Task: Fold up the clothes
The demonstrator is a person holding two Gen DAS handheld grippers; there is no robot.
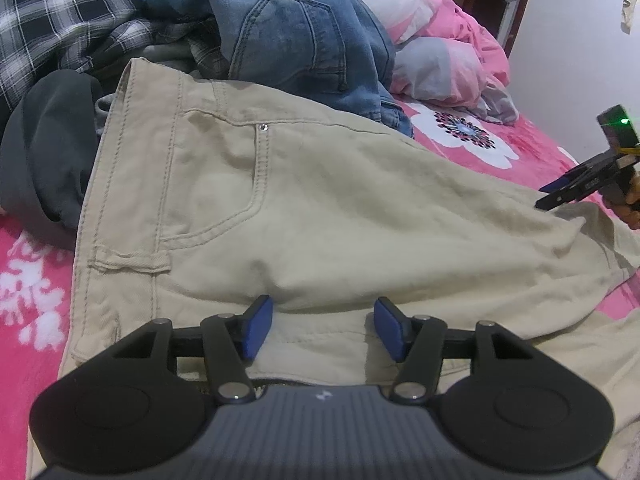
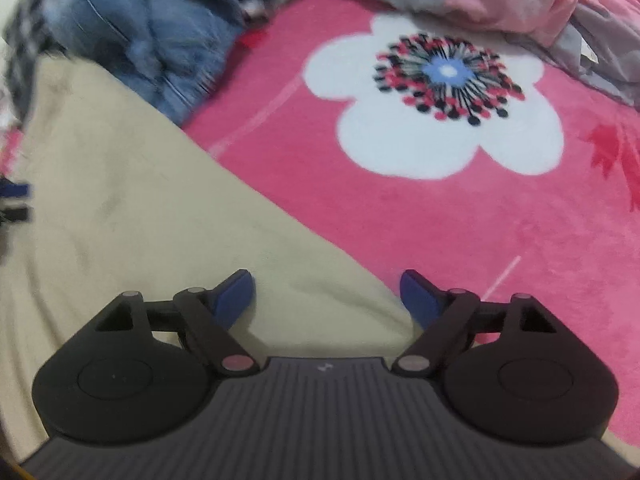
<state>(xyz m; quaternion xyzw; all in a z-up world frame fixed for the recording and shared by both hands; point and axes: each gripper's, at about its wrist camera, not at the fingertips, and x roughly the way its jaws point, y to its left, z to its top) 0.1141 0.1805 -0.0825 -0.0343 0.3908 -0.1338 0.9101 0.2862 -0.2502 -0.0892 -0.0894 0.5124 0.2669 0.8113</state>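
Beige trousers (image 1: 304,208) lie spread on the pink bed, waistband to the left, back pocket up, the upper layer folded over a lower one. My left gripper (image 1: 323,326) is open, its blue pads either side of the fold's near edge, holding nothing. My right gripper (image 2: 327,296) is open over the trousers' far edge (image 2: 168,216), where beige cloth meets the blanket. The right gripper also shows in the left wrist view (image 1: 576,188), above the trouser leg at the right edge. The right wrist view is motion-blurred.
A pile of unfolded clothes lies behind the trousers: blue jeans (image 1: 304,36), a black-and-white plaid shirt (image 1: 52,16), a dark grey garment (image 1: 48,152). A pink floral blanket (image 2: 460,220) covers the bed, with a bunched pink-and-grey duvet (image 1: 440,52) at the back right by the wall.
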